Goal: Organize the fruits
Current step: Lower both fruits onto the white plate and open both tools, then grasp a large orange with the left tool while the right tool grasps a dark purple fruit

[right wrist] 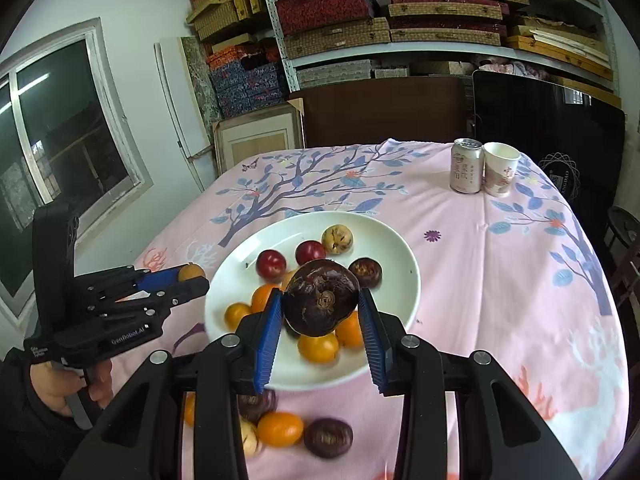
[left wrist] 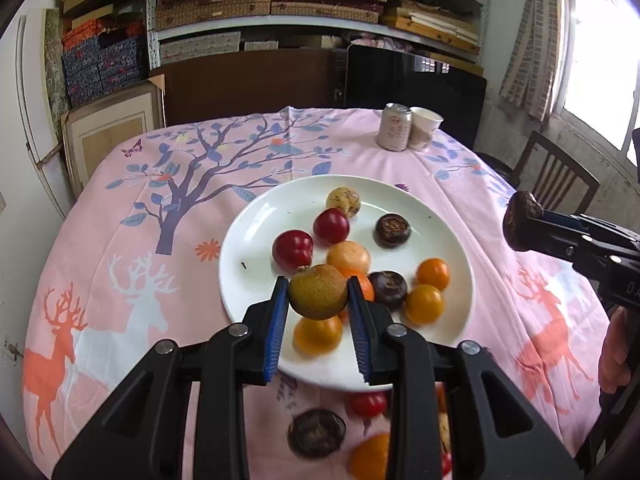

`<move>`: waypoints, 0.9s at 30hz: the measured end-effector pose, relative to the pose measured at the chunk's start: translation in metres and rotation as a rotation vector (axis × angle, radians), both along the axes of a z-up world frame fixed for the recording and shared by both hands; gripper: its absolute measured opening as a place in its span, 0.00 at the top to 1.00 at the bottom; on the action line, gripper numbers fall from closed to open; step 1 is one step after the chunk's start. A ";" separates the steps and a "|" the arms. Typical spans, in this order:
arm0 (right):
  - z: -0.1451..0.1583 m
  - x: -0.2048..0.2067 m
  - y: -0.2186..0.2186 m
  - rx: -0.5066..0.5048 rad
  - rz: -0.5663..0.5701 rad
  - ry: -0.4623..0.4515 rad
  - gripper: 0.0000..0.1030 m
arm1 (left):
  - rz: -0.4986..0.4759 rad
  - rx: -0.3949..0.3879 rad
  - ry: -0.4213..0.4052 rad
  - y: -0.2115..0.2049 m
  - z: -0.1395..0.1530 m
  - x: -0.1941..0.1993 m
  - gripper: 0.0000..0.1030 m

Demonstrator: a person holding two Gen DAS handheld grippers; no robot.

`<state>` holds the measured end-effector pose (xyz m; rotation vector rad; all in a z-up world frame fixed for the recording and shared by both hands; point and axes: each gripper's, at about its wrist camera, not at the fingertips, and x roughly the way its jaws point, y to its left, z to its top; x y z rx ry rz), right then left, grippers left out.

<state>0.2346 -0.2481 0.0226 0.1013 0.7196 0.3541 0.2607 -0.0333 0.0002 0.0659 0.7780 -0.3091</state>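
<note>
— Above the near rim of the white plate [left wrist: 248, 240], what is seen from the left wrist?
— A yellow-brown fruit [left wrist: 318, 292] is clamped between the blue pads of the left gripper [left wrist: 319, 294]. Red, orange and dark fruits are spread over the plate's middle and near side; its far left part is bare. A drink can [left wrist: 394, 126] and a paper cup [left wrist: 425, 127] stand touching near the far edge of the pink tablecloth [left wrist: 160, 160]. The right gripper [left wrist: 520, 224] is held off the plate's right rim, closed on a dark round fruit [left wrist: 520, 222]. More fruits lie on the cloth below the plate, partly hidden by the fingers.

— And from the right wrist?
— The right gripper [right wrist: 322, 300] is clenched on the dark round fruit [right wrist: 322, 298], raised over the plate [right wrist: 392, 264]. The left gripper [right wrist: 192, 276] is seen beside the plate's left rim, the yellow-brown fruit [right wrist: 189, 271] at its tip. Open cloth is left to the plate's right.
</note>
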 end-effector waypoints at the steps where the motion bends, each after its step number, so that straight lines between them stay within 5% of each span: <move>1: -0.004 0.009 0.003 -0.003 0.001 0.012 0.63 | 0.003 0.000 0.012 -0.001 -0.004 0.008 0.72; 5: -0.025 0.043 0.010 0.000 -0.008 0.067 0.63 | 0.009 -0.007 0.054 0.000 -0.021 0.031 0.68; 8: -0.037 0.056 0.014 0.004 -0.009 0.087 0.62 | 0.037 -0.043 0.075 0.006 -0.029 0.042 0.49; 10: -0.036 0.054 0.014 -0.003 -0.027 0.065 0.43 | 0.046 -0.065 0.069 0.010 -0.027 0.041 0.45; 13: -0.032 0.043 0.013 -0.002 -0.030 0.052 0.43 | 0.043 -0.067 0.046 0.014 -0.021 0.030 0.45; 20: -0.034 -0.006 -0.007 0.043 -0.047 0.069 0.43 | -0.048 -0.040 0.002 0.014 -0.012 -0.046 0.35; 27: -0.062 -0.080 -0.027 0.114 -0.072 0.077 0.43 | -0.129 0.056 0.002 -0.003 -0.042 -0.125 0.35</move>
